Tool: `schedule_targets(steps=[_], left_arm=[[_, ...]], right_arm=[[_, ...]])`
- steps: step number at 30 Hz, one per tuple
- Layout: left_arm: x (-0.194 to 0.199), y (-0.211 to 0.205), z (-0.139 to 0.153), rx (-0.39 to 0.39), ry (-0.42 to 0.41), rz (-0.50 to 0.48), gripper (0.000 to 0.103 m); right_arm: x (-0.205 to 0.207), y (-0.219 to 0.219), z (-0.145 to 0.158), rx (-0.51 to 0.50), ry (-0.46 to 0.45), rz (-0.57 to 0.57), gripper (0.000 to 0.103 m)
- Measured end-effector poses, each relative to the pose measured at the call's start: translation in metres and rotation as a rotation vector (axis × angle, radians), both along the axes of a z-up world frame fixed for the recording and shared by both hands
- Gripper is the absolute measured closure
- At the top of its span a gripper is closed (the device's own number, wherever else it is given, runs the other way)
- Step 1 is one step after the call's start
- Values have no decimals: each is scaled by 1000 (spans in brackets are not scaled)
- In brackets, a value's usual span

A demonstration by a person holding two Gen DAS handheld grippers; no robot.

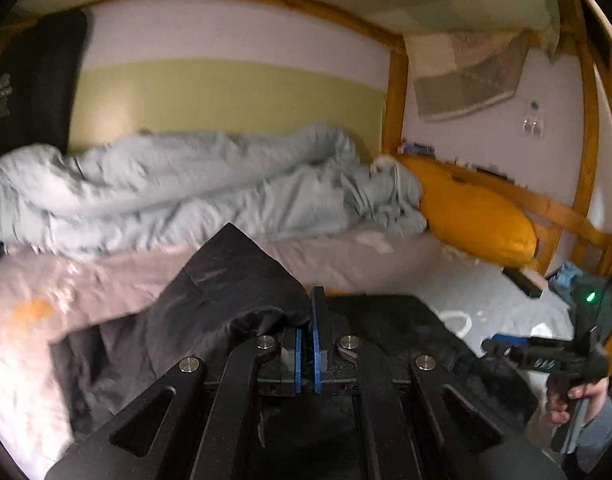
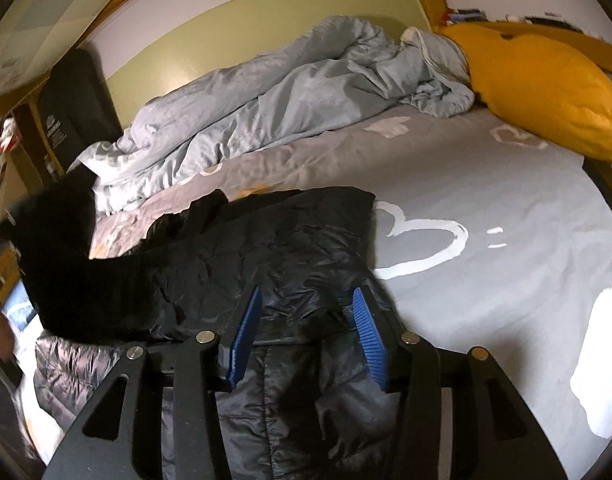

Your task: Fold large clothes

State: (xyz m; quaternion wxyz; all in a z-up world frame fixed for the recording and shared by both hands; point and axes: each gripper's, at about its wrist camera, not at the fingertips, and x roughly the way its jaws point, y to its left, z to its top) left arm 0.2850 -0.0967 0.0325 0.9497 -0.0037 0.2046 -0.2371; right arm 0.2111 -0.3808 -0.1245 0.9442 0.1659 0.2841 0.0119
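A black quilted jacket lies spread on the grey bed sheet. My left gripper is shut on a black flap of the jacket, which stands up in a peak and drapes to the left. My right gripper hovers low over the jacket's near part, its blue pads well apart, shiny fabric lying between and under them without being pinched. In the left wrist view the right gripper shows at far right, gripped by a hand. A blurred black shape crosses the left side.
A crumpled pale blue duvet runs along the far wall side. A yellow pillow lies at the head end by the wooden bunk frame. Dark fabric hangs at the foot end. White heart prints mark the sheet.
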Motion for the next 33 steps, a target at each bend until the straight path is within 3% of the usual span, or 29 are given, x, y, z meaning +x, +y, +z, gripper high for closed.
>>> schedule_targets(steps=[6, 8, 11, 12, 13, 14, 18, 20, 23, 26, 28, 32, 33], left_arm=[[14, -34, -58, 78, 160, -12, 98], [14, -32, -67, 72, 209, -22, 92], [-4, -17, -66, 68, 206, -22, 67], [-12, -12, -63, 79, 183, -18, 46], [-24, -5, -59, 95, 150, -5, 32], [-37, 4, -54, 110, 109, 8, 30], [-73, 45, -39, 133, 43, 72, 30], [-81, 75, -32, 127, 36, 153, 30], [-77, 116, -35, 180, 56, 318, 30], [-62, 165, -56, 184, 165, 441, 31], [-52, 189, -73, 155, 235, 482, 38], [-32, 217, -106, 128, 380, 480, 49], [-28, 221, -116, 133, 423, 465, 56]], right_arm=[[1, -12, -1, 37, 20, 6, 56], [1, -12, -1, 35, 18, 5, 56], [0, -14, -1, 34, 15, 8, 56], [1, -14, -1, 32, 15, 8, 56], [1, -13, -1, 30, 16, 9, 56], [1, -13, -1, 28, 17, 9, 56], [2, -7, -2, 17, 21, 10, 56], [1, 0, -1, 1, 13, 22, 56], [-4, 20, 4, -59, -11, 60, 56], [-8, 53, 13, -115, -36, 124, 56], [-10, 80, 18, -176, -52, 165, 56], [-10, 135, 25, -265, -55, 271, 56], [-10, 147, 27, -273, -59, 292, 56]])
